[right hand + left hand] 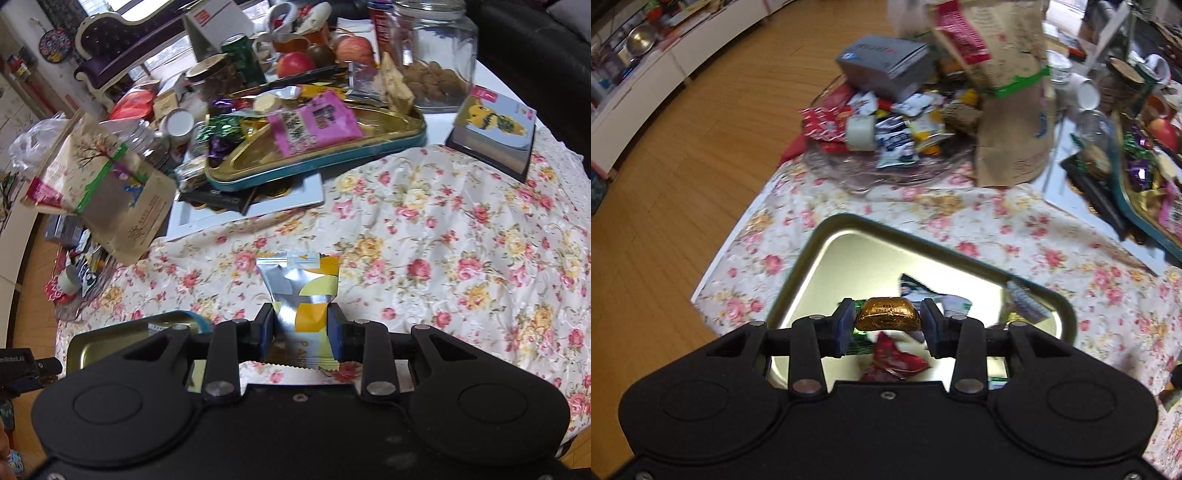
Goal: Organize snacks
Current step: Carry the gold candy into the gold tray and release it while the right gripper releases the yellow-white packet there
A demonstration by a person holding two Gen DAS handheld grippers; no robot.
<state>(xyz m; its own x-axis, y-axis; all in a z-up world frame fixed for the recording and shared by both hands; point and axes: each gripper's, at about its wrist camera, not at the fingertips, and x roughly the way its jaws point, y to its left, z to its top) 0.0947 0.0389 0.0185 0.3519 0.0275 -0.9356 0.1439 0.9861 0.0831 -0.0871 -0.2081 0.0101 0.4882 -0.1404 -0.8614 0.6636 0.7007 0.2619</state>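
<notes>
The left gripper (888,320) has its fingers (845,325) closed on a gold-wrapped candy (888,314), pads pressing on both ends. It hangs above the metal tray (827,240), which lies on the floral cloth of the table (997,236), near the table edge next to the wood floor (683,166). In the tray are a red wrapper (895,360) and a few white/green packets (945,299). Behind it, at the table corner, a glass dish (886,173) is heaped w/ small snacks, w/ a grey box (882,66) on top and a brown paper bag (1012,110) beside it.

The right gripper (301,325) grips a silver-yellow snack packet (299,284); fingers closed on its lower part, the upper part sticking out fwd over the cloth. The tray corner shows just beside it. Toward the far edge are a teal-rimmed gold tin (321,162) w/ a pink packet (314,125), a glass jar (432,62), and a small book (495,129).
</notes>
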